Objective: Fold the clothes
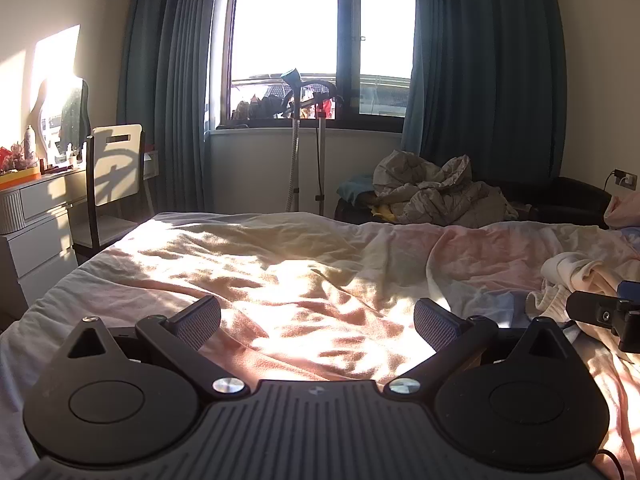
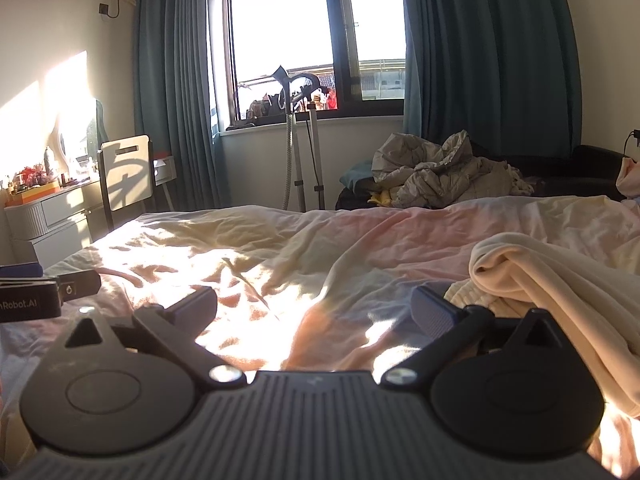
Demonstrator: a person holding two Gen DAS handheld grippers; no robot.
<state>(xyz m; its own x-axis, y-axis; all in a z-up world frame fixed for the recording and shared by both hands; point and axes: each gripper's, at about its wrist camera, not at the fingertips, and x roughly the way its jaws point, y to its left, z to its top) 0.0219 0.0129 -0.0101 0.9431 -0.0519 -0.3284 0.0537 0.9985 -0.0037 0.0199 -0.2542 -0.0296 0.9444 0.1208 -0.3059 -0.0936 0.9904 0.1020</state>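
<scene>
Currently we hold both black two-finger grippers, left gripper (image 1: pixel 316 320) and right gripper (image 2: pixel 314 310), low over the rumpled pink-and-cream bed sheet (image 1: pixel 280 280), jaws spread wide, nothing between them. The crumpled cream fleece garment (image 2: pixel 540 280) lies just beside the right gripper.

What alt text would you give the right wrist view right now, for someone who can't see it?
The right gripper hangs open and empty over a sunlit, rumpled pink bedsheet, with a crumpled cream garment lying just beside its right finger. The left gripper shows at the left edge; beyond the bed are a window and teal curtains.
</scene>
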